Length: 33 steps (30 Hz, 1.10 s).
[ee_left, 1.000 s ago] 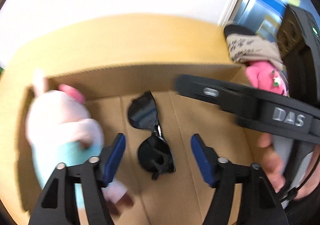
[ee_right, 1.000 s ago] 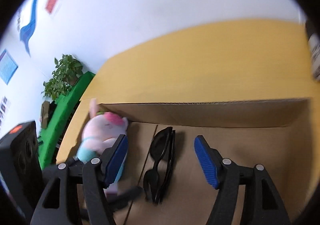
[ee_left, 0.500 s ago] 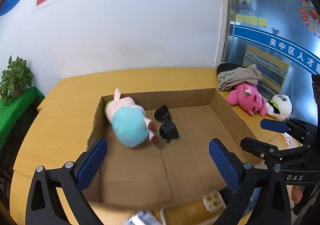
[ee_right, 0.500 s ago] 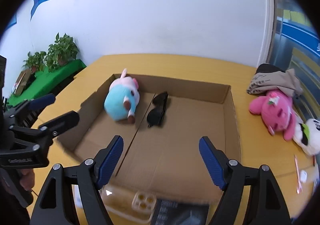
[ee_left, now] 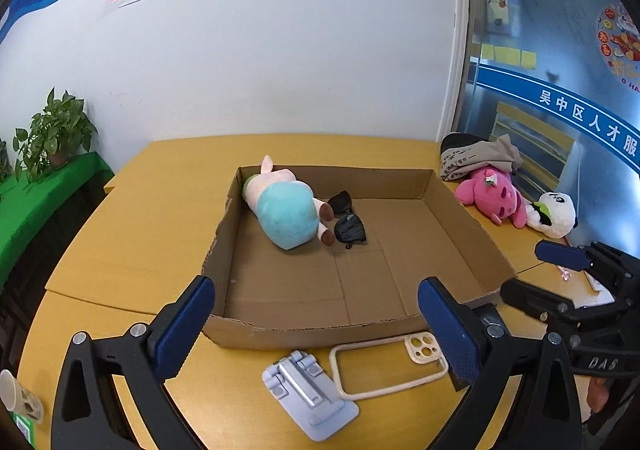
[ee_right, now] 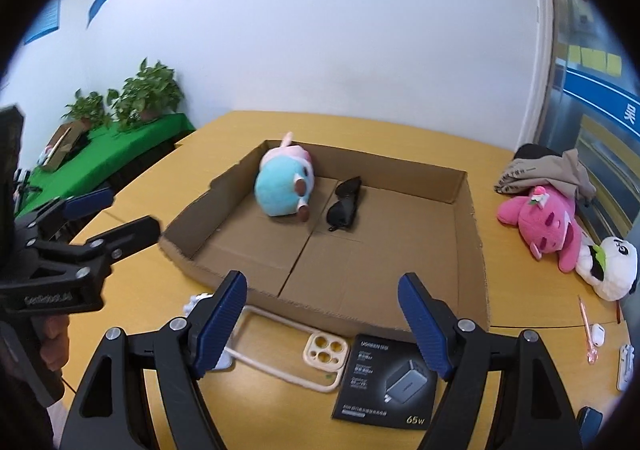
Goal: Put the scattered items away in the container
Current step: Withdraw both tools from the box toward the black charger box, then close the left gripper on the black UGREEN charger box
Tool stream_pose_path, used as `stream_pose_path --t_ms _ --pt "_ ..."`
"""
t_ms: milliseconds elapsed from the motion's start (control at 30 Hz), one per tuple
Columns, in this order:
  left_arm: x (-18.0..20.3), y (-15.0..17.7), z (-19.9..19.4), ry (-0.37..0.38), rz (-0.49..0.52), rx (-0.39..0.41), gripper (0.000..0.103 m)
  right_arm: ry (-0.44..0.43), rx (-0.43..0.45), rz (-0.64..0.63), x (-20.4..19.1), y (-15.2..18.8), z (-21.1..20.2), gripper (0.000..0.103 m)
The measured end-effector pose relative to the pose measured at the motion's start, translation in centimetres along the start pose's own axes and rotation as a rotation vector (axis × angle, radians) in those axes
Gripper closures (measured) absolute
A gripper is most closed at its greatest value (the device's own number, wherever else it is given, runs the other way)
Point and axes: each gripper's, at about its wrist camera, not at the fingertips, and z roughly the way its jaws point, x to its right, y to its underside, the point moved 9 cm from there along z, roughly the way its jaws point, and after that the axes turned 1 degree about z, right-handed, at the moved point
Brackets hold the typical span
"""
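Note:
An open cardboard box (ee_left: 224, 226) lies on the yellow table. Inside it, at the far left, lies a blue and pink plush (ee_left: 288, 214) with black sunglasses (ee_left: 348, 226) touching its feet. My left gripper (ee_left: 316, 310) hangs open over the box's near edge with nothing between its fingers. To its right my right gripper (ee_right: 322, 302) is also open and holds nothing. A cream phone case (ee_right: 280, 346), a pale blue phone stand (ee_left: 308, 394) and a black charger box (ee_right: 384, 378) lie on the table just below the grippers.
A pink plush (ee_left: 492, 194), a panda plush (ee_left: 556, 214) and folded grey clothes (ee_left: 476, 158) sit at the table's right. A pink pen (ee_right: 586, 330) and a small white case (ee_right: 598, 328) lie near the right edge. A paper cup (ee_left: 16, 390) stands at the front left.
Both grippers have pulled back out of the box and risen, and their jaws stand wider. The plush and sunglasses stay lying inside the box.

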Motion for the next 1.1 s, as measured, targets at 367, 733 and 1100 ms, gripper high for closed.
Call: stream_pose_path --t_ms 367,733,1100 --pt "2.9 0.0 -0.3 0.01 0.034 0.001 0.0 0.0 -0.011 0.033 1.3 1.7 -0.5 0.025" --pt "3.1 5.2 2.3 0.06 0.012 -0.137 0.0 -0.023 -0.127 0.148 7.0 8.5 2.3 0.025" --pt "12.0 9.8 9.4 0.329 0.023 -0.362 0.0 -0.134 -0.269 0.099 8.1 15.2 5.0 0.025"
